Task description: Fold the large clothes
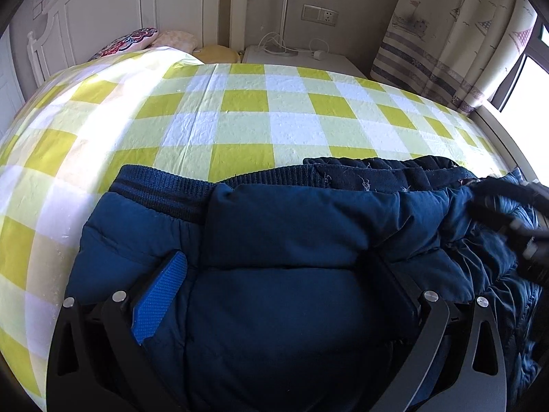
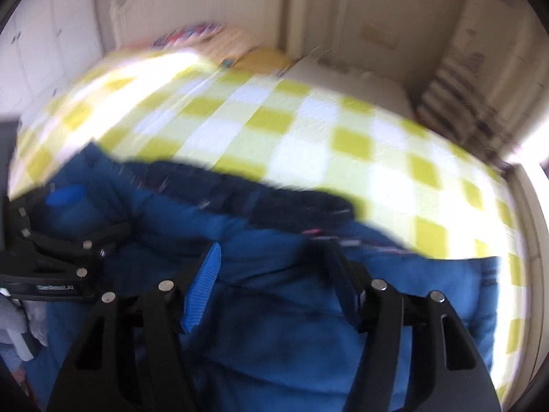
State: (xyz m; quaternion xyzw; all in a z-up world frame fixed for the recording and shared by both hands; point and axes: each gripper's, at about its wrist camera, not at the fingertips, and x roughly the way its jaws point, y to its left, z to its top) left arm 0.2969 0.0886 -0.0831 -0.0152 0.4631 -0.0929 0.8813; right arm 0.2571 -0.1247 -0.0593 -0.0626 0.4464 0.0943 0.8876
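A dark blue padded jacket (image 1: 291, 240) lies folded on the bed, its ribbed hem (image 1: 164, 185) towards the headboard. My left gripper (image 1: 278, 267) is open, its blue-padded fingers (image 1: 161, 295) spread wide over the jacket's padded panel. My right gripper (image 2: 274, 261) is open too, jaws spread over the jacket (image 2: 291, 326) in a blurred view. The right gripper shows at the right edge of the left wrist view (image 1: 525, 226), blurred. The left gripper shows at the left of the right wrist view (image 2: 65, 247).
The bed carries a yellow, white and pale green checked sheet (image 1: 240, 110). Pillows (image 1: 137, 39) lie at the white headboard. A white bedside table (image 1: 295, 56) with cables stands behind. A patterned curtain (image 1: 456, 34) and a bright window are on the right.
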